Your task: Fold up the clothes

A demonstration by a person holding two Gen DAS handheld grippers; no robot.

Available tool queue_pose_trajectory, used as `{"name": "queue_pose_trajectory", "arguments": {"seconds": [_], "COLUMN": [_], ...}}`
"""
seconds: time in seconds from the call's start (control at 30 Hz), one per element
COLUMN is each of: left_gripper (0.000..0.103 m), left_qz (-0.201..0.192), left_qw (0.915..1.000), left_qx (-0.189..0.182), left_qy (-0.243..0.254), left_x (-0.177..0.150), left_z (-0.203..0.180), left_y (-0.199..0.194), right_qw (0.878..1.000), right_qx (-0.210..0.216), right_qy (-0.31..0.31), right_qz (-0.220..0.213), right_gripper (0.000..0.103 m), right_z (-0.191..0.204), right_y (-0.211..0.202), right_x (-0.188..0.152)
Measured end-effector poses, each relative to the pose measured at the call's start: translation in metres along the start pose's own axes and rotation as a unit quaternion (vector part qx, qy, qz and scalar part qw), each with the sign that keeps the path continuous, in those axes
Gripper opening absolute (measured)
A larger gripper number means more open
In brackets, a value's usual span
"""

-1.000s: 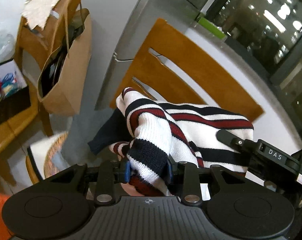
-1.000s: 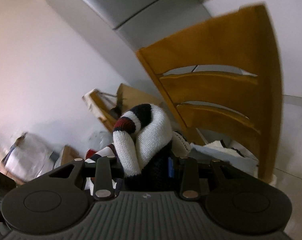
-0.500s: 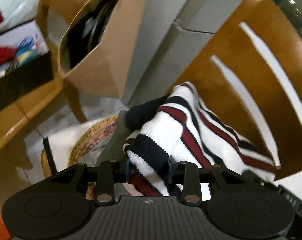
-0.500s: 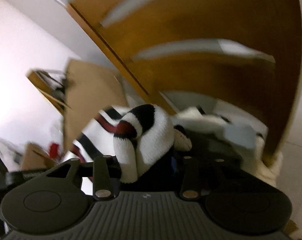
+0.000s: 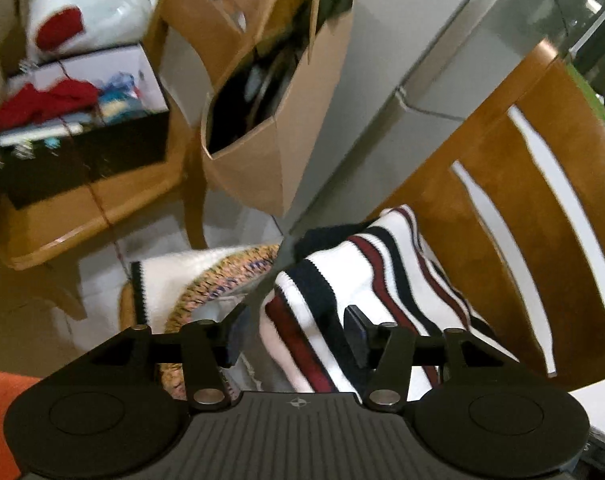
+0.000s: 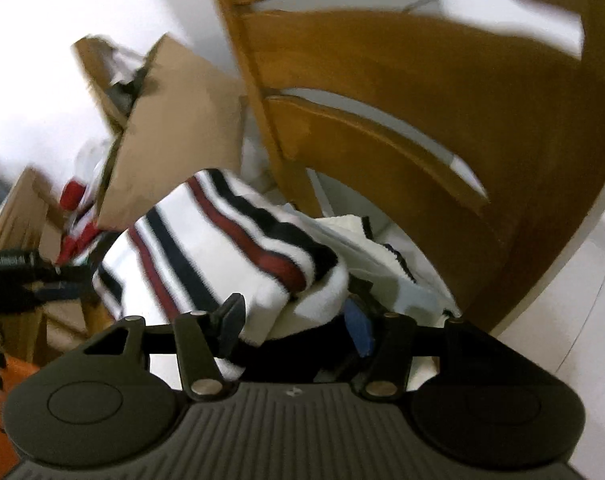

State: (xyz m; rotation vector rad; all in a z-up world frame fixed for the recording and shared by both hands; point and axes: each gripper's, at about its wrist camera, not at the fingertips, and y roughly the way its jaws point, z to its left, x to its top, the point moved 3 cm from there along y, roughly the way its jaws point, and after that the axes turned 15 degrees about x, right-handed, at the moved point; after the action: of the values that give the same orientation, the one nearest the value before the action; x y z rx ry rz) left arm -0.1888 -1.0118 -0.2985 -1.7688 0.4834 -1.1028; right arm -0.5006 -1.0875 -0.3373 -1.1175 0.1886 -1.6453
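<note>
One striped sweater (image 5: 366,276), white with navy and dark-red bands, lies bunched in the lower centre of both wrist views, on a pile of other clothes in front of a wooden slatted chair (image 5: 514,208). In the left view its stripes and long axis run from the lower centre up toward the right, along the chair back; in the right view (image 6: 222,240) they slant from the upper left down to the right.

The left gripper (image 5: 298,334) has just been opening: its jaws stand apart with a fold of the sweater between them, the left pad clear of the cloth. The right gripper (image 6: 296,322) has likewise just been opening, jaws apart around a thick roll of the knit, whether the pads touch it I cannot tell.

Beneath lie a white garment with dark trim (image 6: 378,248) and a speckled orange knit (image 5: 218,280). Pale floor tiles (image 6: 562,320) show at the right. At the upper centre a brown paper bag (image 5: 270,120) hangs open, beside a grey cabinet (image 5: 422,80). At the upper left sits a box of red items (image 5: 78,128). No writing is legible.
</note>
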Motion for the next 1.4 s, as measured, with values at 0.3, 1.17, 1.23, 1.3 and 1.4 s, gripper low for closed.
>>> {"name": "queue_pose_trajectory", "arguments": {"seconds": [0.3, 1.17, 1.23, 1.3, 1.4], "left_gripper": [0.058, 0.090, 0.094, 0.100, 0.103], "left_qz": [-0.081, -0.225, -0.233, -0.242, -0.252], "left_qw": [0.9958, 0.9625, 0.9616, 0.9606, 0.9596], "left_qx": [0.044, 0.151, 0.145, 0.136, 0.121], "left_qy": [0.002, -0.010, -0.002, 0.007, 0.035], "left_x": [-0.033, -0.231, -0.242, -0.253, -0.270], "left_z": [-0.007, 0.030, 0.042, 0.055, 0.077], "left_y": [-0.112, -0.410, -0.422, -0.433, -0.446], "right_qw": [0.997, 0.975, 0.975, 0.975, 0.979], "right_qx": [0.022, 0.037, 0.034, 0.031, 0.021], "right_qy": [-0.080, -0.218, -0.216, -0.213, -0.196], "right_qz": [0.011, -0.037, -0.043, -0.049, -0.059], "right_gripper": [0.065, 0.103, 0.103, 0.103, 0.103], "right_z": [0.065, 0.237, 0.254, 0.271, 0.296], "right_y": [-0.086, -0.309, -0.321, -0.333, -0.345], "right_x": [0.008, -0.074, -0.092, -0.111, -0.143]}}
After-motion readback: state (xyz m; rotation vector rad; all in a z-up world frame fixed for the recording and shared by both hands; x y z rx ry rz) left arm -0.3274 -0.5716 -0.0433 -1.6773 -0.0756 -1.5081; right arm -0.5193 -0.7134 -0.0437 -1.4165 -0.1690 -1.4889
